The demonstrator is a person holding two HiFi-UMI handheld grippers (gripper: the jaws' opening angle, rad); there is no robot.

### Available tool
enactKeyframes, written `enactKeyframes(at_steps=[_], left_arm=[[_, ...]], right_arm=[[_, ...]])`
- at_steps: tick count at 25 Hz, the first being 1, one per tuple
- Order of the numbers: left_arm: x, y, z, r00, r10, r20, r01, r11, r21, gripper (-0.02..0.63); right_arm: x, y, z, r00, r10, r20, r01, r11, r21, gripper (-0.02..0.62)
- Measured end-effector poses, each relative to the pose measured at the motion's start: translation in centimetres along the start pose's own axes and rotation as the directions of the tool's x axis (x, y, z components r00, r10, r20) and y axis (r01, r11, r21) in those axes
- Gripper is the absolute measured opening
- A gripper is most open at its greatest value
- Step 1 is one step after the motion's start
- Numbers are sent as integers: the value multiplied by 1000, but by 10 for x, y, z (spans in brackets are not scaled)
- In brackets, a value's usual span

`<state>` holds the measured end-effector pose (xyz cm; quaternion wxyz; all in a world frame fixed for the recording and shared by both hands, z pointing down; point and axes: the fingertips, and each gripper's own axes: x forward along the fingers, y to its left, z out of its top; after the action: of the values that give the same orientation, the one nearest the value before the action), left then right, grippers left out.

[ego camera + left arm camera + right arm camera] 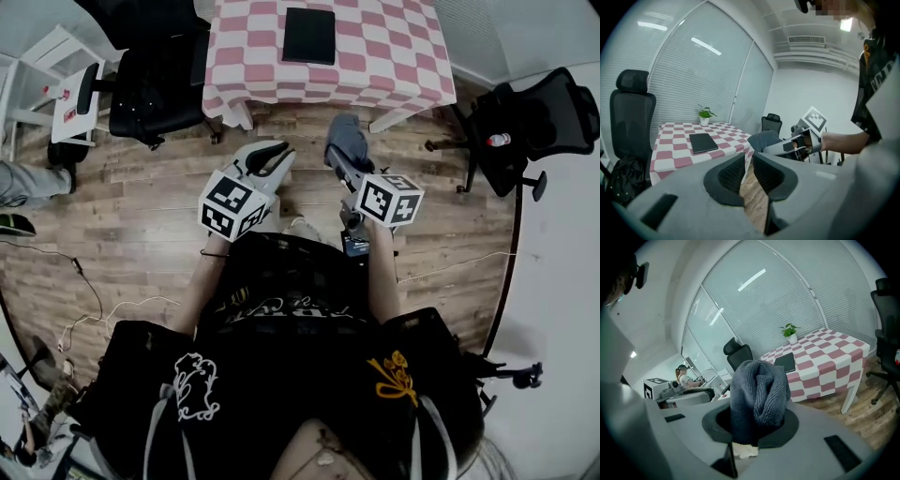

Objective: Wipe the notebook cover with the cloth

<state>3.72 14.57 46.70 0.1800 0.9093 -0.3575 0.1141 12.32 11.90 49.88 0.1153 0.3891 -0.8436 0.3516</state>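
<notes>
Checkered worktop (pixel 375 56) carries the notebook (pixel 309 35). Right hand-held gripper (pixel 337 157) is clamped on the cloth (pixel 349 136). Left hand-held gripper (pixel 275 152) is empty with jaws nearly together, above the floor (pixel 141 206).

Wood floor (pixel 141 216), checkered table (pixel 394 56), office chairs (pixel 155 94)

Bare floor (pixel 291 122) ahead, clear up to the table's (pixel 394 56) near edge. Open top all round the notebook (pixel 309 35), free from the near edge and right side. Left edge crowded by a chair (pixel 155 89) pushed close; second chair (pixel 534 112) well off the right corner. Plant (pixel 706 114) near the far edge. Cloth (pixel 757 390) filling the right gripper's (pixel 345 159) jaws.
</notes>
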Motion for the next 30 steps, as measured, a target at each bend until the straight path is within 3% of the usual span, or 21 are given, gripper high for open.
enactKeyframes(at_steps=[9,16,24,30], left_arm=[[-22,-71,25,996,39,80,-47,994,97,50],[-32,-109,10,991,79,108,-90,991,95,49],[-35,-133,-7,989,109,100,-118,990,79,50],[-24,-144,-10,995,94,44,-98,989,109,51]], right_arm=[[-69,19,-6,996,44,76,-39,997,-70,72],[-98,28,-35,994,74,77,-67,993,-94,72],[-116,31,-51,992,108,68,-101,989,-104,72],[-120,28,-47,988,126,89,-120,990,-74,72]])
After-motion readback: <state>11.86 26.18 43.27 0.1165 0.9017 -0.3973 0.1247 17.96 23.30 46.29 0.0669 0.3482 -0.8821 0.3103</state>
